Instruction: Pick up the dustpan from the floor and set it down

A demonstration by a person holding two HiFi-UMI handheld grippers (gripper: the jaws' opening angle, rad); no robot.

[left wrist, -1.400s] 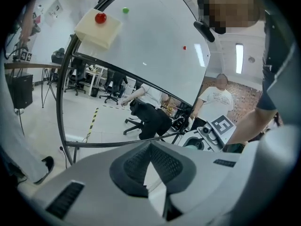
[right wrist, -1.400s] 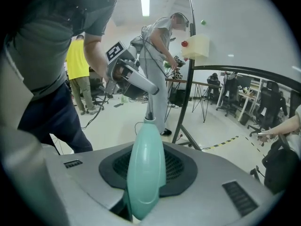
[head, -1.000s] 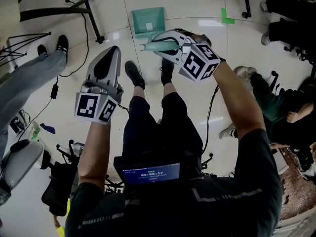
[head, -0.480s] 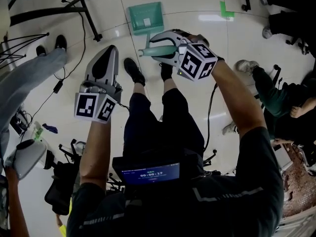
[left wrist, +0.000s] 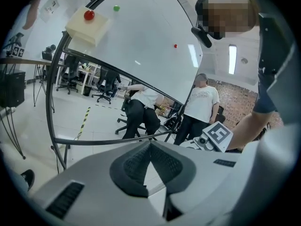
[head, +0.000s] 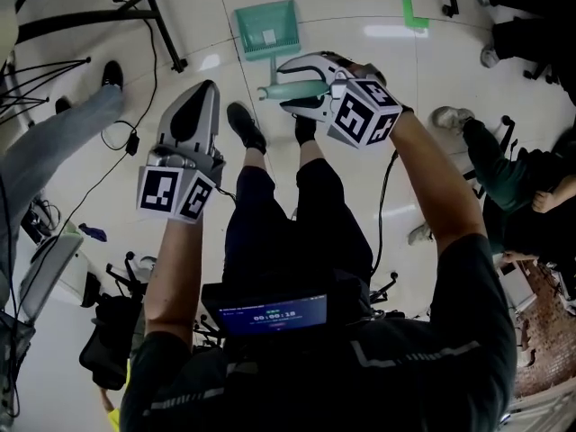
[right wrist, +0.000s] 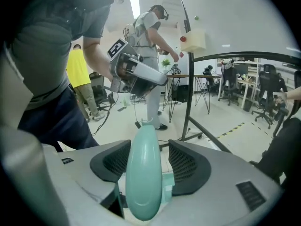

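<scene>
Two tools in view, one per hand, both held out over a pale glossy floor point(head: 360, 7).

Right tool point(head: 286, 86): jaws wide and they have just been opening. The dustpan's handle point(right wrist: 143, 173), a rounded teal grip, stands upright between them. A clear gap shows between the handle and the right pad. The left pad lies partly behind the handle, so contact there cannot be judged. The marker cube point(head: 360, 111) sits near the wrist on this tool.

Left tool point(head: 205, 93): jaws closed tip to tip, nothing between them. It is held left of the right tool and well apart from the dustpan.

Dustpan point(head: 267, 27): green, open face up toward the head view. The pan end looks to rest on the floor, far of the person's black shoes point(head: 243, 131). Its handle runs back near to the right tool.

Surroundings:
- A green tape mark point(head: 412, 18) lies on the floor, right of the pan.
- A black stand frame point(head: 162, 16) crosses the far left.
- A bystander's leg point(head: 54, 138) in grey trousers is at left.
- Seated people point(head: 504, 178) are at the right edge.
- A small lit screen point(head: 274, 313) hangs at the person's chest.
- The left gripper view faces a whiteboard point(left wrist: 141, 41) carrying a red magnet point(left wrist: 89, 15) and a green magnet point(left wrist: 116, 7).
</scene>
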